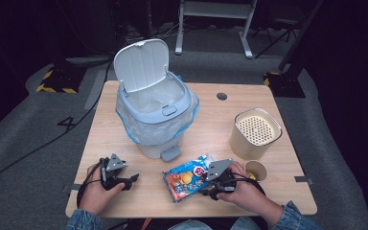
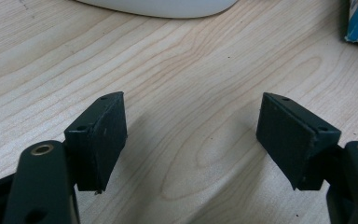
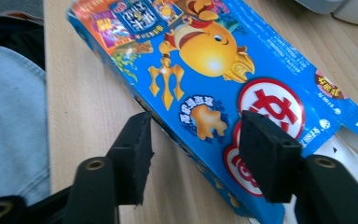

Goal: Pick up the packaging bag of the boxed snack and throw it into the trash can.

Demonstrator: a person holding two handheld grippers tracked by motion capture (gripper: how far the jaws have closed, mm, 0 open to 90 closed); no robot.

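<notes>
Right under your right gripper (image 1: 210,188) lies the blue snack box (image 1: 188,178), flat on the worktop (image 1: 124,201), its long side running left to right before you. Its jaws straddle the box's near edge but don't squeeze yet. Your left gripper (image 1: 133,179) sits spread and empty, farther off.

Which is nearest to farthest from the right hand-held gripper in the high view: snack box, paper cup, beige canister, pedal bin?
From the right hand-held gripper:
1. Snack box: between its jaws, flat on the table near the front edge.
2. Paper cup: just to its right.
3. Beige canister: right, behind the cup.
4. Pedal bin: back left, lid up. Its pedal comes about as near as the canister, so 3 and 4 are close.
</notes>
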